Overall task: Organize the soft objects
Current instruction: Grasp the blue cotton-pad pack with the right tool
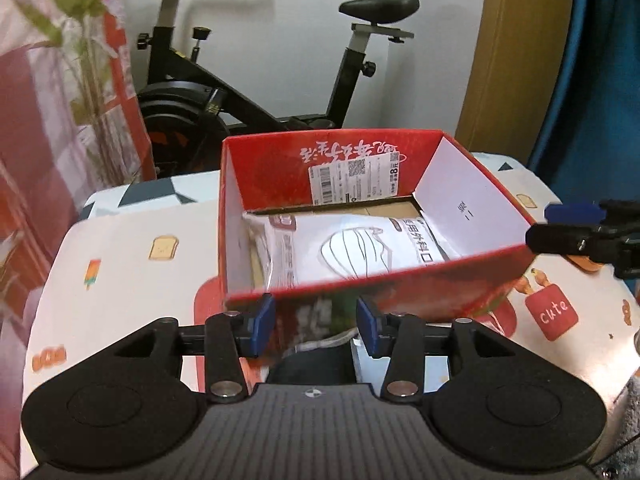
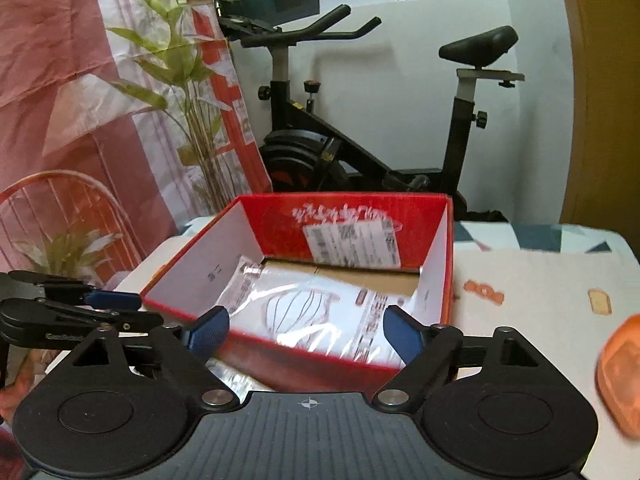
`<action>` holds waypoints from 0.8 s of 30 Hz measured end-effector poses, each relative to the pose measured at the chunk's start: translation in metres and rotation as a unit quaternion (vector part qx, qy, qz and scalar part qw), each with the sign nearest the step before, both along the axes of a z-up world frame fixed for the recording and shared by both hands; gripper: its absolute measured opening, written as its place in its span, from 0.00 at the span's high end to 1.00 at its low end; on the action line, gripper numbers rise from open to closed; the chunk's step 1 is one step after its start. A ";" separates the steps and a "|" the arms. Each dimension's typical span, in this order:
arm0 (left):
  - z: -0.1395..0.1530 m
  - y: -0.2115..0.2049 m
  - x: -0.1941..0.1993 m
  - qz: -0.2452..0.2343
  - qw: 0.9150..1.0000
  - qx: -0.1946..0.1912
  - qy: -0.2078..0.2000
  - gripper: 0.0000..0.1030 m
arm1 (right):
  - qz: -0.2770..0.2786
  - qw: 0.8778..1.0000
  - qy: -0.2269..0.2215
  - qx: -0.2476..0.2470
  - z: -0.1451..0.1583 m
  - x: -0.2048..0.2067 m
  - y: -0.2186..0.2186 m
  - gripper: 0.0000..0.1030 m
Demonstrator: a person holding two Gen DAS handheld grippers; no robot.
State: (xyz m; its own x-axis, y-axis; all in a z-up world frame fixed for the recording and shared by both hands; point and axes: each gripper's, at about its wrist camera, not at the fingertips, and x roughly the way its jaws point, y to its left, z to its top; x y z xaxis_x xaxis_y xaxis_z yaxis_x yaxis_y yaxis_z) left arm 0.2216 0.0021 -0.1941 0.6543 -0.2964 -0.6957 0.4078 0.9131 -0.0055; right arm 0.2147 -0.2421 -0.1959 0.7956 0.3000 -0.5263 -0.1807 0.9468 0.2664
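Note:
A red cardboard box (image 1: 400,280) stands open on the table; it also shows in the right wrist view (image 2: 444,264). A white plastic pack of face masks (image 1: 352,248) lies inside it, seen also in the right wrist view (image 2: 316,312). My left gripper (image 1: 316,326) is open and empty just in front of the box's near wall. My right gripper (image 2: 306,330) is open and empty at the box's near rim, above the pack. The right gripper's fingers (image 1: 568,236) show at the box's right corner in the left wrist view.
The table (image 1: 132,248) has a white cloth printed with toast and cartoon pictures. An exercise bike (image 1: 248,80) stands behind it by the wall. A plant (image 2: 176,80) and a pink curtain are at the left. An orange object (image 2: 620,372) lies at the right.

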 end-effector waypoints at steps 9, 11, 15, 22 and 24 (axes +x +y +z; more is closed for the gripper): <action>-0.027 0.007 -0.042 0.029 0.997 -0.038 0.066 0.54 | 0.002 0.999 0.041 -0.023 -0.041 -0.040 0.025 0.14; -0.032 0.005 -0.049 0.028 0.995 -0.044 0.081 0.54 | 0.010 0.998 0.056 -0.020 -0.051 -0.049 0.030 0.14; -0.041 0.008 -0.057 0.043 0.992 -0.068 0.098 0.54 | 0.013 0.996 0.085 -0.003 -0.068 -0.063 0.032 0.13; -0.048 0.009 -0.065 0.061 0.986 -0.106 0.117 0.50 | 0.000 0.991 0.128 0.047 -0.088 -0.080 0.020 0.14; -0.049 0.006 -0.068 0.060 0.985 -0.110 0.120 0.50 | 0.002 0.989 0.136 0.057 -0.091 -0.081 0.019 0.14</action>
